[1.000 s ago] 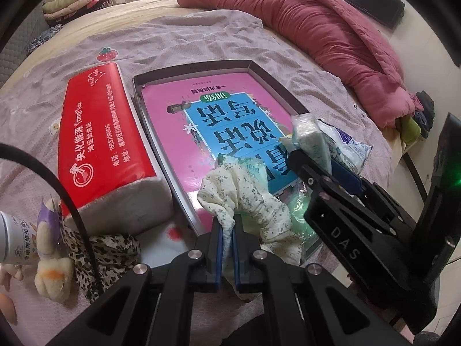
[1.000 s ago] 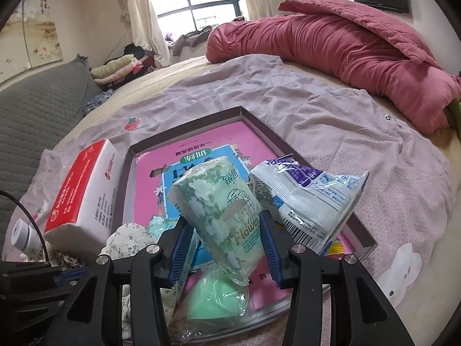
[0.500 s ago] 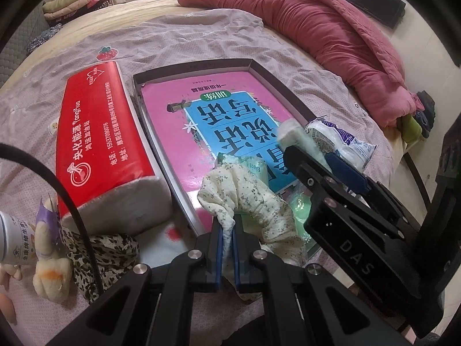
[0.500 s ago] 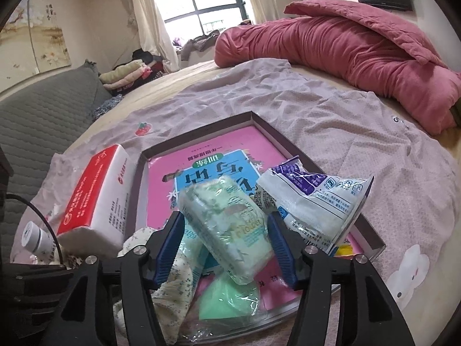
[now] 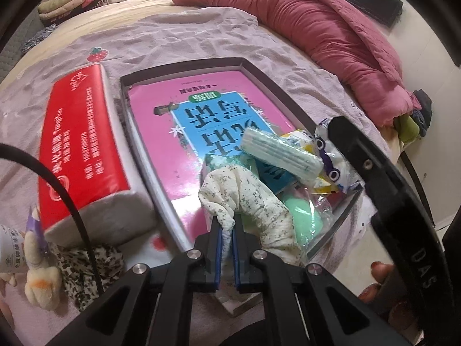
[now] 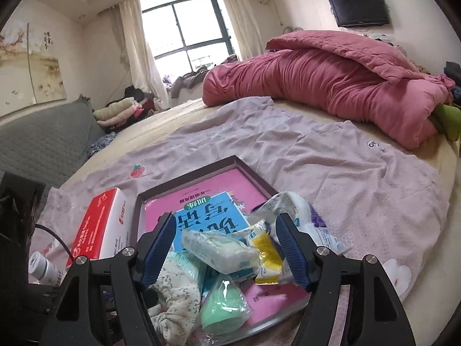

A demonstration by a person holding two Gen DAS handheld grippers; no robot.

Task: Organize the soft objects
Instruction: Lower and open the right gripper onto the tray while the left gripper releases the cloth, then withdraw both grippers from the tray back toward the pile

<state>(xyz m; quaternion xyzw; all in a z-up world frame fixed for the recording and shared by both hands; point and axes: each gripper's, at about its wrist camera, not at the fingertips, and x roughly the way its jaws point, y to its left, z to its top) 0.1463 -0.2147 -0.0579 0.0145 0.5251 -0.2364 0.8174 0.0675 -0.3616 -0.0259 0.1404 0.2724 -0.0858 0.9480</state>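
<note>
Left wrist view, from left to right: a white bottle with blue print (image 5: pixel 8 249) and a cream plush toy (image 5: pixel 40 279) lie at the left edge, beside a leopard-print cloth (image 5: pixel 86 268). Next lies the red-and-white soft tissue pack (image 5: pixel 77 150), its long axis running away from the camera, touching the left wall of the shallow dark-rimmed cardboard tray (image 5: pixel 288 101). White Chinese characters and Latin lettering cover its red face; the print is too blurred to read. A pink book with a blue title panel (image 5: pixel 201 121) lines the tray floor, with large Chinese characters seen upside down.

The left gripper (image 5: pixel 226 239) is clenched on a cream floral fabric piece (image 5: pixel 253 201), which drapes over the tray's near right corner beside a mint-green bagged soft item (image 5: pixel 299 216). Judged from this, the left hand is the nearer one to place the fabric.

The pale green pocket tissue pack (image 5: pixel 282 152) lies tilted in the tray, long axis running left to right, resting against a white-and-purple plastic packet (image 5: pixel 331 158). "DAS" is readable on the right gripper's black finger (image 5: pixel 403 210).

Right wrist view: the right gripper (image 6: pixel 227 248) has its jaws opening; the tissue pack (image 6: pixel 219 248) lies between them, untouched by either pad, beside a yellow-and-white sachet (image 6: pixel 265 250)
</note>
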